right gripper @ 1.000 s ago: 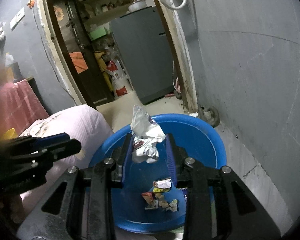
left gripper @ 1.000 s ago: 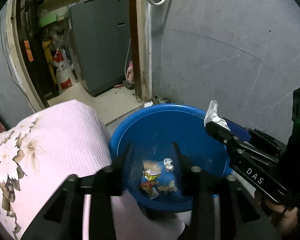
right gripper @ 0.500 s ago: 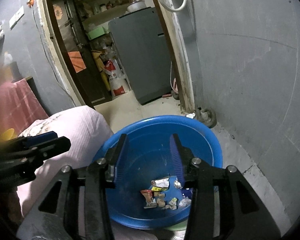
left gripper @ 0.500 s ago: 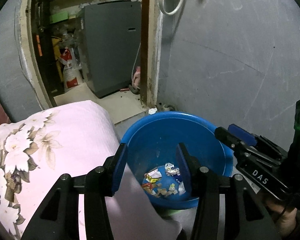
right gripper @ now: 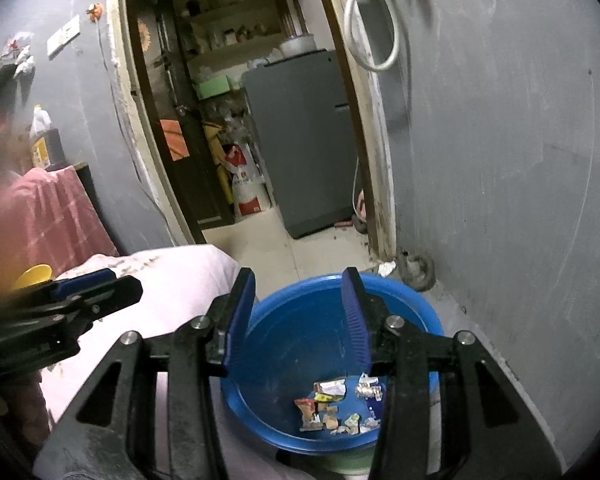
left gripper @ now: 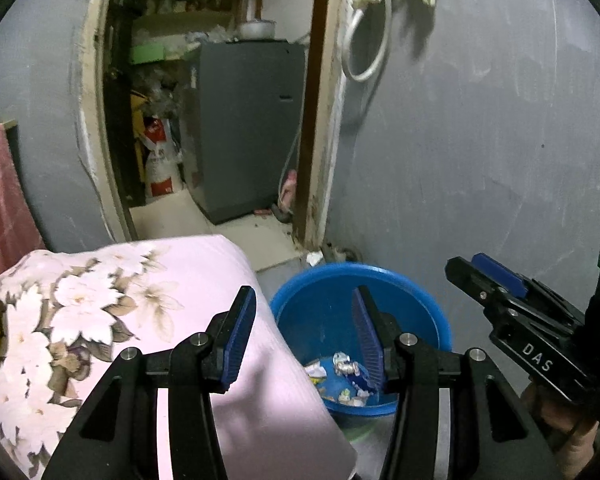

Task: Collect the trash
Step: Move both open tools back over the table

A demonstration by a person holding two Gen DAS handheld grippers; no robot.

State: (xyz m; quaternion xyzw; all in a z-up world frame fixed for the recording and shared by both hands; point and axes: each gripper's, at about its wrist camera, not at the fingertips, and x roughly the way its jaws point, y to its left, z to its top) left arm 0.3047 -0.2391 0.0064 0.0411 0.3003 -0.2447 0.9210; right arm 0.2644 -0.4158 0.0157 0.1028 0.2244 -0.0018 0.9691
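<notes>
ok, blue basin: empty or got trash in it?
Not empty: the blue basin holds crumpled wrappers scattered over its bottom, far below the rim.

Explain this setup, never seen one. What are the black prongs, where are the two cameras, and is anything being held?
No robot here: a person carries a handheld two-finger gripper in each hand, with a fisheye camera on each looking along the fingers. One picture is from the left gripper, with the right gripper entering from the side; the other is from the right gripper, with the left one at the side. Both grippers are empty; the right's jaws have just been opening. Below them stands a blue basin with crumpled wrappers in its bottom, beside a pink floral cushion. Behind are a grey wall and a doorway.
</notes>
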